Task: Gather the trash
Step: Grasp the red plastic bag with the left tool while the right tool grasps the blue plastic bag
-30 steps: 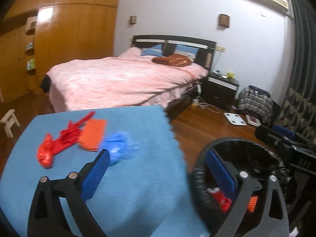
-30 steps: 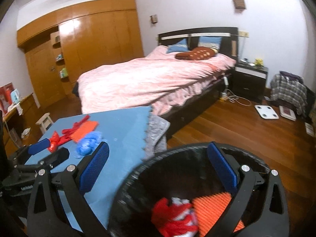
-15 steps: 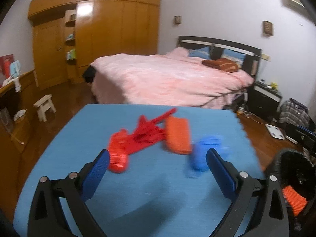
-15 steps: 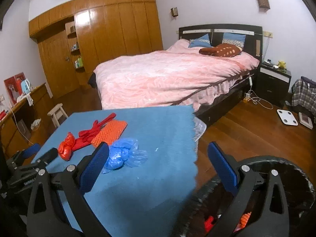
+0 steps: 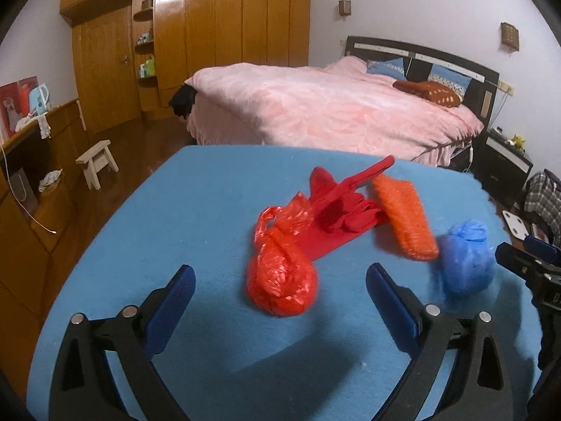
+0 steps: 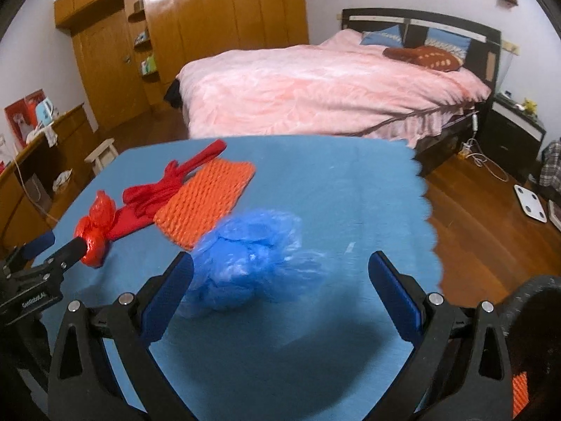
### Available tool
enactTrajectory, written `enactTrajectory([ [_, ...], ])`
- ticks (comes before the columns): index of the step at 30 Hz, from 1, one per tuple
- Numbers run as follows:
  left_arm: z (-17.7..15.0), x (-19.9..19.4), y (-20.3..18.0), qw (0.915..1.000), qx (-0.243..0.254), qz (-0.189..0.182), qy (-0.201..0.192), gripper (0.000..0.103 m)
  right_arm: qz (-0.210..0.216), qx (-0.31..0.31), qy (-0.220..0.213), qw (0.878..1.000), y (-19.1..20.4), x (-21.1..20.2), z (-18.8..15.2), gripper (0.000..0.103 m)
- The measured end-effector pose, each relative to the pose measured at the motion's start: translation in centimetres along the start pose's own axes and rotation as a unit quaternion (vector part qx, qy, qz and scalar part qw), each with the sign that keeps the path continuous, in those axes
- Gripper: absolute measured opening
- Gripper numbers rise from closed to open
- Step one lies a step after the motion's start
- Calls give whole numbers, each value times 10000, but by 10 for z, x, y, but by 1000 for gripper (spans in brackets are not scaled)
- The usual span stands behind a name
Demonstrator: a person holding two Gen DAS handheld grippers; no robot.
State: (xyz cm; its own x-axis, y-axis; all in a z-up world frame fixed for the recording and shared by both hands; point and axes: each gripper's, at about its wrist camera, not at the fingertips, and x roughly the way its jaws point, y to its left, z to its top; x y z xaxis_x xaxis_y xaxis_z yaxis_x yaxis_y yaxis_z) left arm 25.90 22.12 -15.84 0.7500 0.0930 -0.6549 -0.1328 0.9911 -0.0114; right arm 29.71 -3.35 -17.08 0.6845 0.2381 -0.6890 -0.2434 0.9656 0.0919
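Observation:
On the blue mat [image 5: 196, 210] lie a knotted red plastic bag [image 5: 280, 277] [image 6: 94, 235], a red glove [image 5: 336, 203] [image 6: 157, 189], an orange foam net [image 5: 406, 221] [image 6: 210, 200] and a crumpled blue plastic bag [image 5: 466, 256] [image 6: 252, 256]. My left gripper [image 5: 280, 294] is open, its jaws either side of the red bag, just short of it. My right gripper [image 6: 280, 284] is open too, with the blue bag between and just ahead of its fingertips. The black bin [image 6: 533, 319] shows at the lower right of the right wrist view, with orange trash inside.
A bed with a pink cover [image 5: 333, 105] stands behind the mat. A wooden wardrobe [image 5: 210, 35] lines the far wall, and a small stool [image 5: 98, 161] sits on the wooden floor at left. A nightstand [image 5: 505, 165] and a white scale [image 6: 533, 203] are at right.
Both grippers swung left from the bin to the mat. The left now frames the red bag, the right the blue bag. Both stayed open.

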Motion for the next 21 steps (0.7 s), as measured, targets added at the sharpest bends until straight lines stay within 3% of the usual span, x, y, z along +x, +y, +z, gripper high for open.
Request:
enactTrajectory([
  [8,4,22,13,9993,-192,-154,284,90,91,-11,294,9995,8,31,3,97],
  [11,2,29,14,9984,-212,-249,454,80,100,-64,474,9988,11,41,4,97],
  [16,0,37,13,9970,-204,-339,661,53,202,-198,624,9977,17,47,0,97],
  [18,-1,37,13,9968,-214,-374,672,46,322,-267,621,9972,20,46,0,88],
  [20,-1,35,14,9971,-219,-357,630,45,458,-255,699,9962,21,46,-3,70],
  [21,0,33,14,9973,-216,-356,606,44,476,-251,694,9961,22,45,-4,69],
])
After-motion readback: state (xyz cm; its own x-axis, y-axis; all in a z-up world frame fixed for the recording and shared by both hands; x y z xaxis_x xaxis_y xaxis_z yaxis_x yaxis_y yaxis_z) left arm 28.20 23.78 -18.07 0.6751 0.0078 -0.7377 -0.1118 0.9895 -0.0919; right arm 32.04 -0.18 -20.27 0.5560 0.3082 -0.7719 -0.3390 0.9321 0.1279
